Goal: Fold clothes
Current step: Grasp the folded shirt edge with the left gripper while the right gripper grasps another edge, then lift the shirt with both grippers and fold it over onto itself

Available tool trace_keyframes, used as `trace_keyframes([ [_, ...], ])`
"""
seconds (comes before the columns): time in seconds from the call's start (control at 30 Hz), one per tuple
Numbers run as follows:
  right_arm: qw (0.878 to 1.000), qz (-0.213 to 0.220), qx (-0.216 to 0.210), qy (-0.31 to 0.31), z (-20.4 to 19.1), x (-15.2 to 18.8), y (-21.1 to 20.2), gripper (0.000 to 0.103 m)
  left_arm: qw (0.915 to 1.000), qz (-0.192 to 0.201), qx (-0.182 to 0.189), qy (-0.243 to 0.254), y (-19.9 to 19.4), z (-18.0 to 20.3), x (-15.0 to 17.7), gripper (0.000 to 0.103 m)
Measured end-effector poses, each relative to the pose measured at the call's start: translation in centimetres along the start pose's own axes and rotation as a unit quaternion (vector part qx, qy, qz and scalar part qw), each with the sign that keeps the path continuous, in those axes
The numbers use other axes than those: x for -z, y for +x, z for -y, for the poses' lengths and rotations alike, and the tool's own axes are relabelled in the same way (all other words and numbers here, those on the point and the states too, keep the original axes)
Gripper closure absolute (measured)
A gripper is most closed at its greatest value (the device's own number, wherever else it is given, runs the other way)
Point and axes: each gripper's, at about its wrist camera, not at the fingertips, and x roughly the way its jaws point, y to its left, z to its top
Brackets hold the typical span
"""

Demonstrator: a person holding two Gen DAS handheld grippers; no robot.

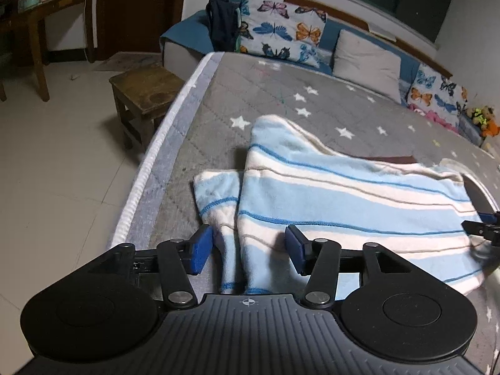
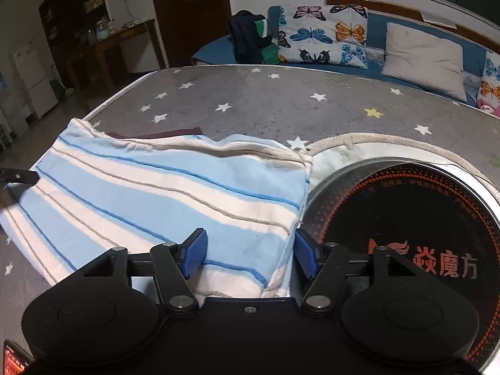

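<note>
Striped garment (image 1: pixel 343 193) laid on bed (image 1: pixel 281 93) | left tongs (image 1: pixel 248 245) released over its sleeve end | right tongs (image 2: pixel 250 250) released over its hem

My left gripper (image 1: pixel 248 247) was matte black, with blue ribbed pads (image 1: pixel 198 248) on both fingers. Silver pivot screws sat on the linkage arms. Two round black discs flanked a ridged centre plate marked with a small white crosshair. My right gripper (image 2: pixel 250 253) matched: black body, blue pads (image 2: pixel 194 252), silver screws, one small screw at centre.
</note>
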Motion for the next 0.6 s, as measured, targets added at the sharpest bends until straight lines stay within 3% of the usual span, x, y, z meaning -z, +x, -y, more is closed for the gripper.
trace_keyframes([
  [0.07, 1.000, -0.001, -0.007, 0.001, -0.3, 0.0, -0.1, 0.060, 1.0000, 0.003, -0.001, 0.007, 0.1, 0.4, 0.1, 0.054],
  [0.13, 1.000, -0.004, -0.013, 0.004, -0.6, -0.1, -0.2, 0.077, 1.0000, 0.002, 0.006, 0.007, 0.2, 0.5, 0.1, 0.073],
  [0.2, 1.000, -0.002, -0.011, 0.001, -0.8, -0.2, -0.5, 0.083, 1.0000, 0.004, 0.004, 0.006, 0.1, 0.7, 0.1, 0.080],
  [0.3, 1.000, 0.006, -0.007, -0.005, -1.3, -0.3, -1.5, 0.087, 0.9999, 0.013, 0.004, 0.004, -0.8, 1.0, -0.1, 0.088],
  [0.6, 0.997, 0.066, 0.017, -0.032, -2.5, -3.1, -6.3, 0.088, 0.9948, 0.088, 0.037, 0.036, -7.3, 3.7, -1.5, 0.090],
])
